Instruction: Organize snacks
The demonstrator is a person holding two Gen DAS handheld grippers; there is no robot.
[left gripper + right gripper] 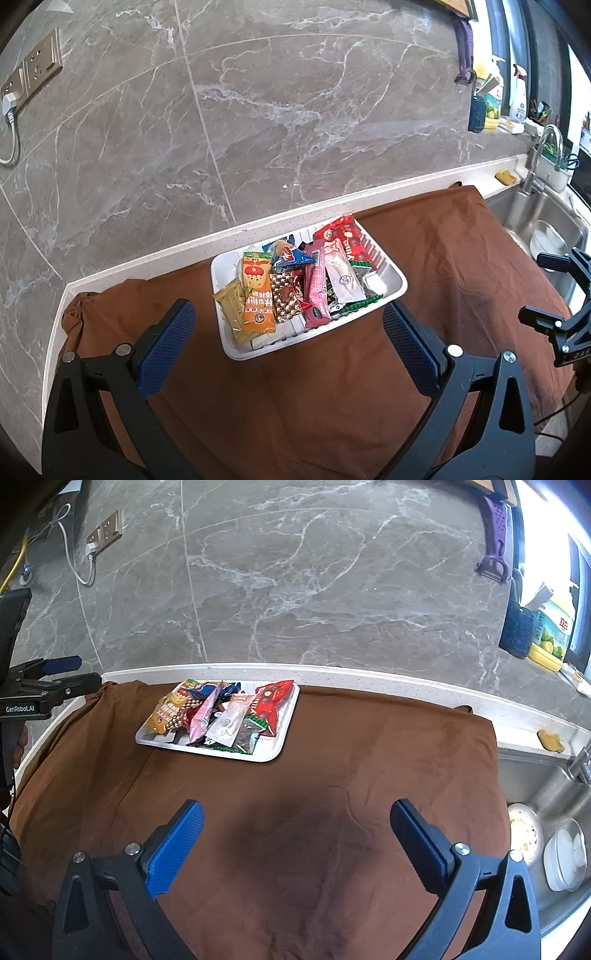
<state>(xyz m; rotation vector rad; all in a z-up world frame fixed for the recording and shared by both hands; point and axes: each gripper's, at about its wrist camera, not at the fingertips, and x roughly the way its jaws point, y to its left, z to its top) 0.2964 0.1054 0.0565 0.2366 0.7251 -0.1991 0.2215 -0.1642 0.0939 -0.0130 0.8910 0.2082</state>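
Hovering, both grippers empty. Left gripper (289,325): blue pads spread wide, nothing between them; the near edge of the white tray (388,275) sits just beyond the tips at 12 o'clock. Right gripper (297,834): pads equally wide, over bare brown cloth (388,757); tray well off at 11 o'clock.

Snack packets (295,284) lie heaped and overlapping in the tray, none on the cloth. Tray sits on the cloth near the counter's back edge.

Judgement: the piling looks complete or nearly so, or sorting has not begun; cannot tell which. If continuing, next move needs a narrow pinch on one top packet, e.g. the pink bar (317,284), without dragging its neighbours.
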